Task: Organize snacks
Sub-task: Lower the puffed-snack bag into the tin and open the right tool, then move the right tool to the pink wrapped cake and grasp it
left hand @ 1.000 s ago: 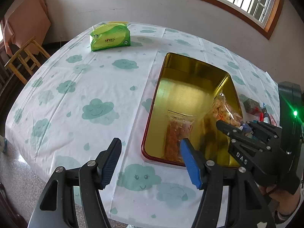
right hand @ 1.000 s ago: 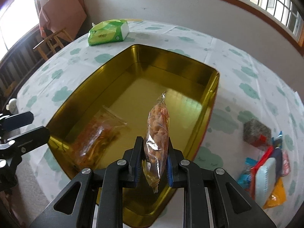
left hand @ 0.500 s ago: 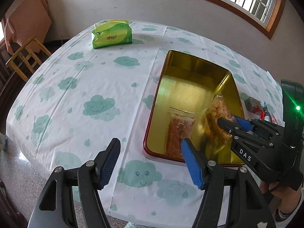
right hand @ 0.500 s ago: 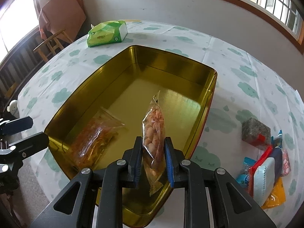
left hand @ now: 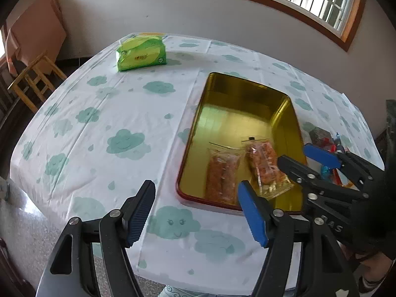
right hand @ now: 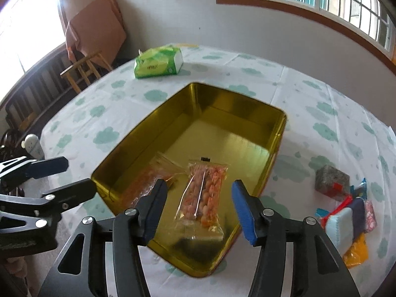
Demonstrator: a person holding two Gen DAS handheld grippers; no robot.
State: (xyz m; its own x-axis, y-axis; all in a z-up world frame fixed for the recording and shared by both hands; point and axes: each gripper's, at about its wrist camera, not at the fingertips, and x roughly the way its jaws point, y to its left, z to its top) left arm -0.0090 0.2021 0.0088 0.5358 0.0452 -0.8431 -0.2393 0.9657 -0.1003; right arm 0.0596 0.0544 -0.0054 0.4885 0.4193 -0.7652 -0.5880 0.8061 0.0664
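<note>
A gold tin tray [left hand: 247,94] [right hand: 237,104] lies on the cloud-print tablecloth. Two clear snack bags lie flat in its near end: an orange one [left hand: 222,170] [right hand: 141,188] and a peanut bag [left hand: 266,165] [right hand: 204,193] beside it. My right gripper [right hand: 196,210] is open and empty, its jaws either side of and above the peanut bag; it also shows in the left wrist view [left hand: 299,156]. My left gripper [left hand: 198,212] is open and empty above the tablecloth, in front of the tray; it also shows in the right wrist view [right hand: 71,175].
A pile of several more snack packets [right hand: 351,220] and a grey-wrapped block [right hand: 331,178] lie right of the tray. A green tissue pack [left hand: 141,53] [right hand: 158,61] stands at the far side. A wooden chair [left hand: 34,79] stands beyond the table's left edge.
My right gripper has opened and let go of the peanut bag, which now lies flat in the tray beside the orange bag. The gripper has drawn back and up.
</note>
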